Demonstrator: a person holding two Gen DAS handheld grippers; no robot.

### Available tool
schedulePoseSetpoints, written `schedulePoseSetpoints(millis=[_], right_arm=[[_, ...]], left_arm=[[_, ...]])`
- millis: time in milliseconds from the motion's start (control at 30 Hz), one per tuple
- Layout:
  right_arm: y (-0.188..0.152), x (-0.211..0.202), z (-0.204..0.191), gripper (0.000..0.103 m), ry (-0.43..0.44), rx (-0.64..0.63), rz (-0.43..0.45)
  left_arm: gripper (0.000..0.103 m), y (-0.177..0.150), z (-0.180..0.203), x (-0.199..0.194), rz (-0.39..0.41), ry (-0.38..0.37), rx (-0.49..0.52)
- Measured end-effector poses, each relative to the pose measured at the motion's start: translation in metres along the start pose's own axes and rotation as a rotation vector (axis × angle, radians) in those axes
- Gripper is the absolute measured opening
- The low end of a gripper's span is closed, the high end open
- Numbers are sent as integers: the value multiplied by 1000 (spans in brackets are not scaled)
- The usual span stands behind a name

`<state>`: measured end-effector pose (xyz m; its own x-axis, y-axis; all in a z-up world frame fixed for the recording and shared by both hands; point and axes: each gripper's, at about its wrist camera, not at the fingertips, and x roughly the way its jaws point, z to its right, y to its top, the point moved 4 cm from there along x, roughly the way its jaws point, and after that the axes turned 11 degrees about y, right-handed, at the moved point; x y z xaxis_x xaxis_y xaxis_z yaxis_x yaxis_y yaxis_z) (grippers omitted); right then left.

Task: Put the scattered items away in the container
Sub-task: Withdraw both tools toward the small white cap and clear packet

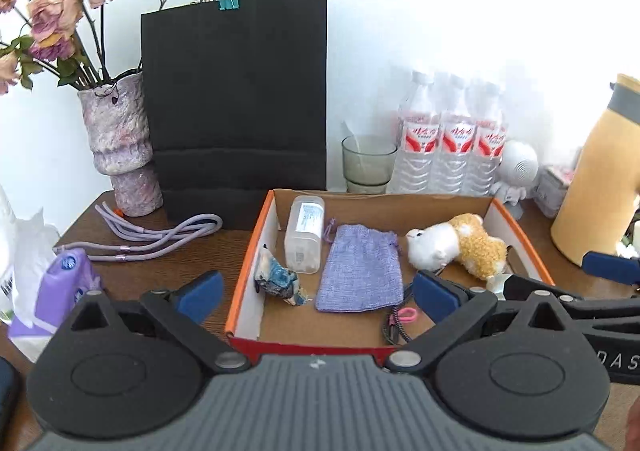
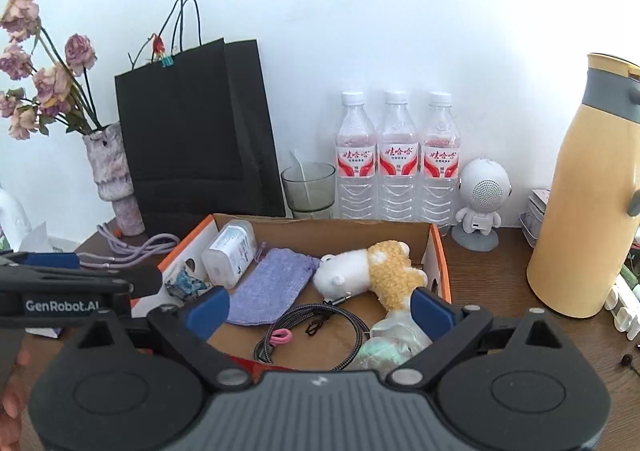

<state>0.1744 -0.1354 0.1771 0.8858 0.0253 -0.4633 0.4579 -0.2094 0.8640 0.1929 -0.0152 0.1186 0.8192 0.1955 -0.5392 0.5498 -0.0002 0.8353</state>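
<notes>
An orange-rimmed cardboard box [image 1: 248, 271] [image 2: 438, 247] sits on the wooden table. Inside lie a clear plastic case [image 1: 306, 235] [image 2: 232, 255], a lilac pouch [image 1: 360, 271] [image 2: 272, 291], a white and tan plush toy [image 1: 460, 243] [image 2: 372, 271], a blue-white wrapped item [image 1: 280, 279], a black cable [image 2: 320, 311] with a pink tie, and a pale crumpled wrapper [image 2: 392, 343]. My left gripper [image 1: 318, 295] hovers open at the box's near left side, empty. Over the near edge my right gripper [image 2: 320, 311] is open too, holding nothing. A lilac cord [image 1: 160, 239] lies left of the box.
Behind the box stand a black paper bag [image 1: 236, 91], a vase of dried roses [image 1: 120, 151], a glass [image 2: 308, 187], three water bottles [image 2: 396, 159] and a white robot figure [image 2: 480, 203]. A yellow flask [image 2: 588, 211] stands at the right. A purple pack [image 1: 68, 291] sits at the left.
</notes>
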Motion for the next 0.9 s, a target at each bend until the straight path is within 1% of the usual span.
schedulePoseSetpoints(millis=[67,200,267,367,433,500,533,600,633,667,700,733,767,800,833,900], right_arm=[[-9,-8,-3,97,-14,-11,55],[-26,-29,-9,97,-62,-50,122],[-40,-45,-15,97,-65,-52,129],[-80,-86,-23,97,-33,-28,162],[-113,-108,-26,97,-9,36,156],[-143,-129,-31,97,-9,58,124],[-155,-138,-34,97,-13,49,121],[-175,-151,-38,97,-11,49,108],[-182,-153,-39,97,-10,49,90],[-186,-151,-39,97,-18,45,74],[-188,-149,-38,96,-21,36,56],[-189,-144,-37,94,-19,30,42],[-187,-141,-35,90,-12,34,36],[-185,-135,-34,84,0,45,26],[-184,-130,-34,81,19,49,14],[-183,-116,-34,66,53,53,-19]], left_arm=[[103,-9,-3,-9,81,14,-10],[103,-24,-8,-25,147,16,1],[103,-34,-15,-43,176,13,6],[103,-72,-36,-89,234,-54,-8],[103,-106,-48,-118,251,-91,-12],[103,-139,-56,-138,238,-101,-7],[103,-157,-60,-147,214,-103,-10],[103,-183,-63,-152,137,-149,-8],[103,-195,-62,-149,79,-180,-6],[103,-201,-59,-144,25,-191,1],[103,-204,-56,-139,-1,-194,13],[103,-205,-52,-135,-4,-193,27],[103,-203,-50,-132,2,-191,37],[103,-200,-49,-128,12,-192,38],[103,-196,-49,-124,21,-199,33],[103,-191,-51,-117,27,-206,16]])
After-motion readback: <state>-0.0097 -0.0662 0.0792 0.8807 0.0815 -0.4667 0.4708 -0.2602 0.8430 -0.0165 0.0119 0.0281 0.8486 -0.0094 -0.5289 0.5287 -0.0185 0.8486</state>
